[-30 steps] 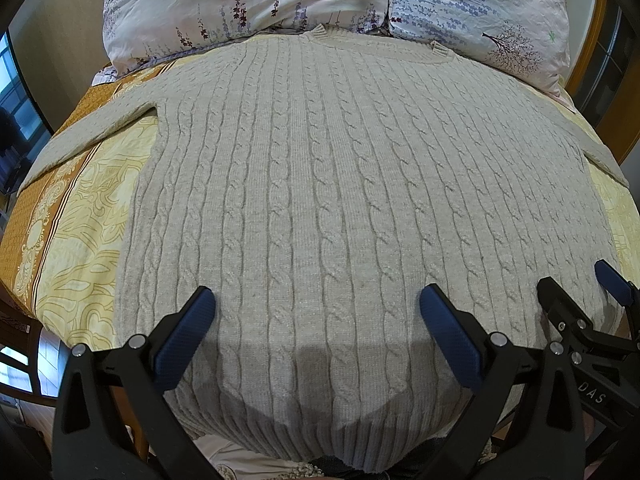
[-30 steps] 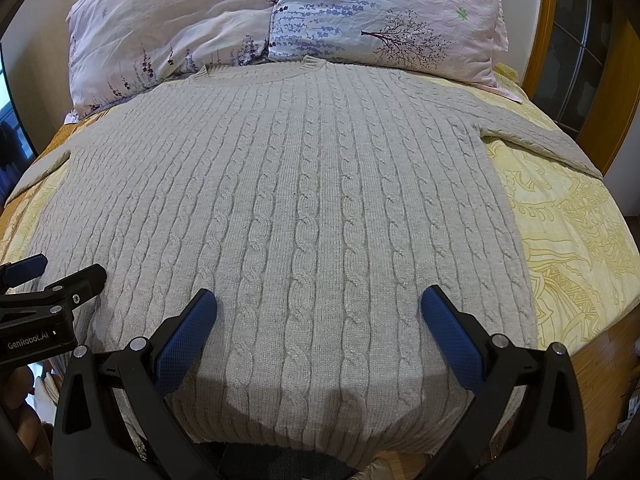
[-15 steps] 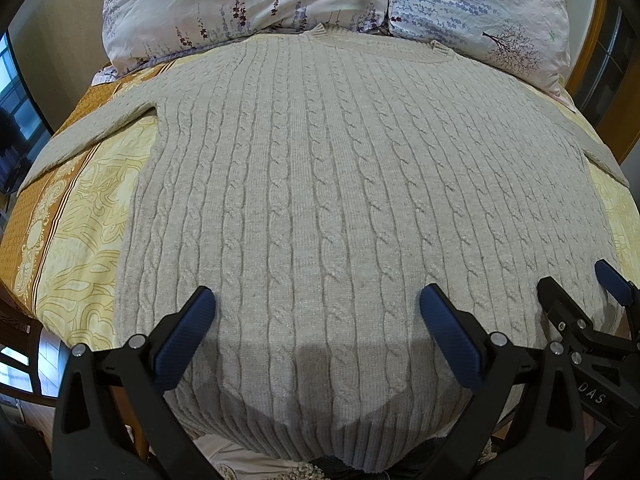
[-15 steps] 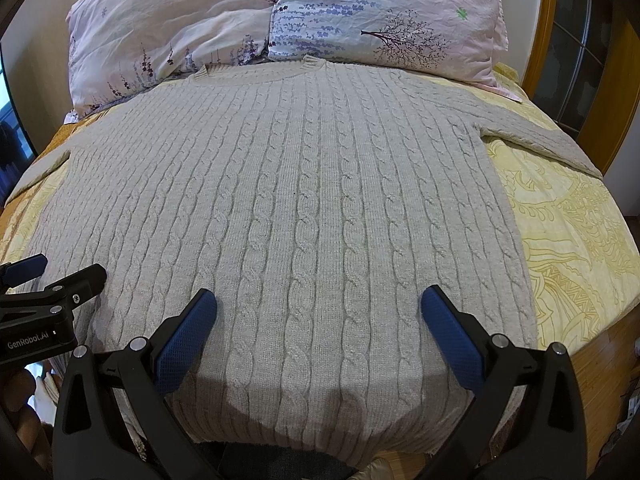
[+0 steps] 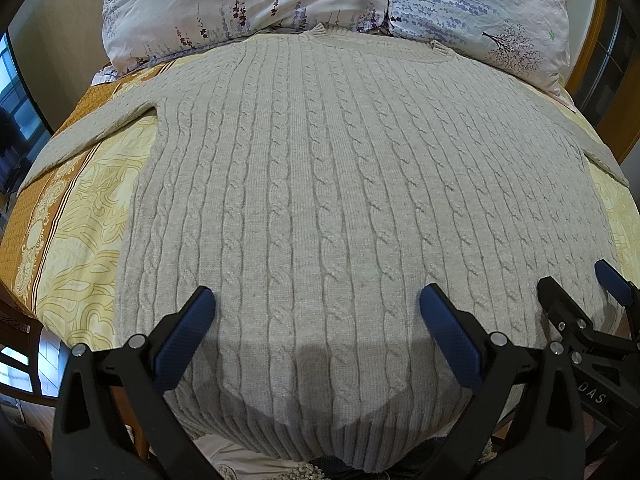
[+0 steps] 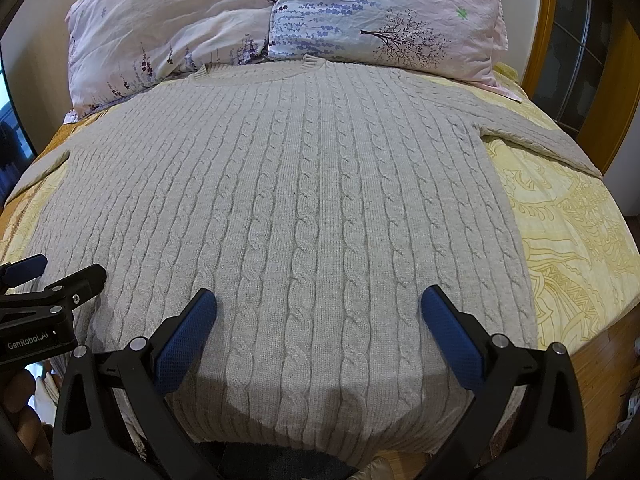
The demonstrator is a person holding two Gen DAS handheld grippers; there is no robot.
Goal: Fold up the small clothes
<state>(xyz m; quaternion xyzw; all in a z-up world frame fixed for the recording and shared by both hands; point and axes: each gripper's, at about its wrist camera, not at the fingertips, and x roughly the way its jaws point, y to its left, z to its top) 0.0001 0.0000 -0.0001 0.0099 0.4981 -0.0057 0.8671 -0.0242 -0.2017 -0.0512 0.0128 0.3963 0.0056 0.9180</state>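
Observation:
A beige cable-knit sweater (image 5: pixel 320 184) lies flat on the bed, collar toward the pillows, hem nearest me, sleeves spread to both sides; it also fills the right wrist view (image 6: pixel 304 200). My left gripper (image 5: pixel 316 312) is open and empty, hovering above the hem's left part. My right gripper (image 6: pixel 318 312) is open and empty above the hem's right part. The right gripper shows at the left wrist view's right edge (image 5: pixel 580 296), and the left gripper shows at the right wrist view's left edge (image 6: pixel 56 276).
The yellow patterned bedspread (image 5: pixel 84 232) lies under the sweater (image 6: pixel 572 240). Two floral pillows (image 5: pixel 248 0) (image 6: pixel 384 16) sit at the head. A wooden frame and glass door (image 6: pixel 576 52) stand at the right. The bed's near edge is just below the hem.

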